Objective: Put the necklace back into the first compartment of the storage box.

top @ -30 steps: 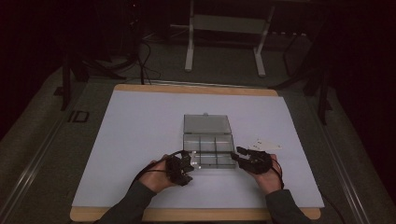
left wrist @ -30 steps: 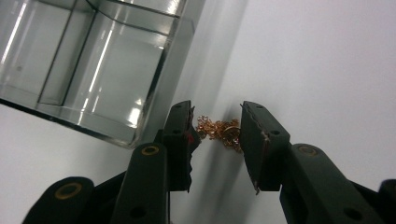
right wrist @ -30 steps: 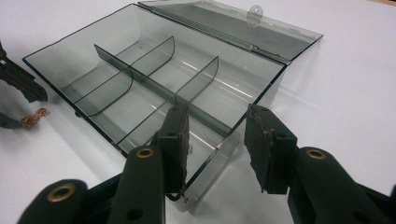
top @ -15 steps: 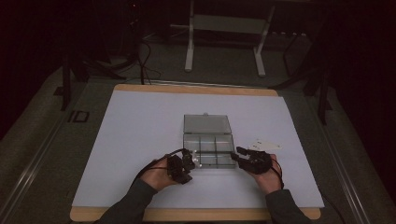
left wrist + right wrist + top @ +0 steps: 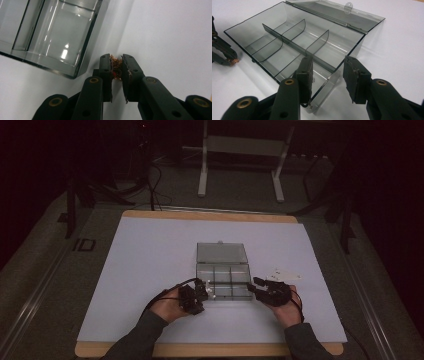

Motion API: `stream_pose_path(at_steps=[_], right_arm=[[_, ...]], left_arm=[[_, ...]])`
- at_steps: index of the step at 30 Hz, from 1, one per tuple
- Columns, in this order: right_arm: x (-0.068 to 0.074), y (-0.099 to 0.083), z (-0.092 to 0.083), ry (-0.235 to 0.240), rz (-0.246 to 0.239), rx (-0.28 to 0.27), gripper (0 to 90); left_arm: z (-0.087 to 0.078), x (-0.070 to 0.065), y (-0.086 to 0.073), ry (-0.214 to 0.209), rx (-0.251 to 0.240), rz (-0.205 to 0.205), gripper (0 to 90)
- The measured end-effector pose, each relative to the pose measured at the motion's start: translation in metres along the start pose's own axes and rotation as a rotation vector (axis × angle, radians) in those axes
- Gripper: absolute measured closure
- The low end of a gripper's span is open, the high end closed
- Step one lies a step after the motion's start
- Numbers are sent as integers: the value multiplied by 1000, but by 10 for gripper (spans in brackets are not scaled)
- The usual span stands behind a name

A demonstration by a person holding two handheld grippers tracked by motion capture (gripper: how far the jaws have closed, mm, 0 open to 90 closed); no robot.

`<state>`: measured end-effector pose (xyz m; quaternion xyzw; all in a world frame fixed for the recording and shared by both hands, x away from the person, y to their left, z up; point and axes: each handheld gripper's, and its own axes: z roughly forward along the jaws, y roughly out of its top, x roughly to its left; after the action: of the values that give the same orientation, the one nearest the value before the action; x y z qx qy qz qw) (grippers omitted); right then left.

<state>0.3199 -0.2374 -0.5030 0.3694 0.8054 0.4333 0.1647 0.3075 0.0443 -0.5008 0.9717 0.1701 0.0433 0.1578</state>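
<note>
A clear plastic compartment box (image 5: 222,276) lies open on the white mat, its lid (image 5: 220,252) folded back. My left gripper (image 5: 205,292) is at the box's near left corner, low over the mat. Its jaws have just been closing, and in the left gripper view my left gripper (image 5: 115,58) is shut on a small glittery gold-and-red piece (image 5: 116,68) beside the box wall (image 5: 82,50). My right gripper (image 5: 255,287) is at the near right corner. There my right gripper (image 5: 328,61) stands open, with the box's corner wall (image 5: 322,92) between the jaws.
Small white pieces (image 5: 282,272) lie on the mat right of the box. The white mat (image 5: 150,270) covers a wooden table with room on all sides. The box's dividers (image 5: 287,40) form several empty compartments. A metal stand (image 5: 240,165) is behind the table.
Both hands stay where they were at the box's near corners. From above nothing else visibly differs.
</note>
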Motion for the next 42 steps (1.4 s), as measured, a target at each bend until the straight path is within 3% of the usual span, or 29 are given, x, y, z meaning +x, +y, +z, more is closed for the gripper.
stream_pose_path(at_steps=[20, 35, 42], right_arm=[[0, 0, 0, -1, 1, 1, 598], [-1, 1, 0, -1, 3, -3, 599], [-2, 2, 0, 0, 4, -5, 598]], left_arm=[[-25, 6, -12, 12, -72, -40, 795], [-44, 14, -20, 43, -85, -63, 795], [-51, 19, -19, 34, -82, -56, 795]])
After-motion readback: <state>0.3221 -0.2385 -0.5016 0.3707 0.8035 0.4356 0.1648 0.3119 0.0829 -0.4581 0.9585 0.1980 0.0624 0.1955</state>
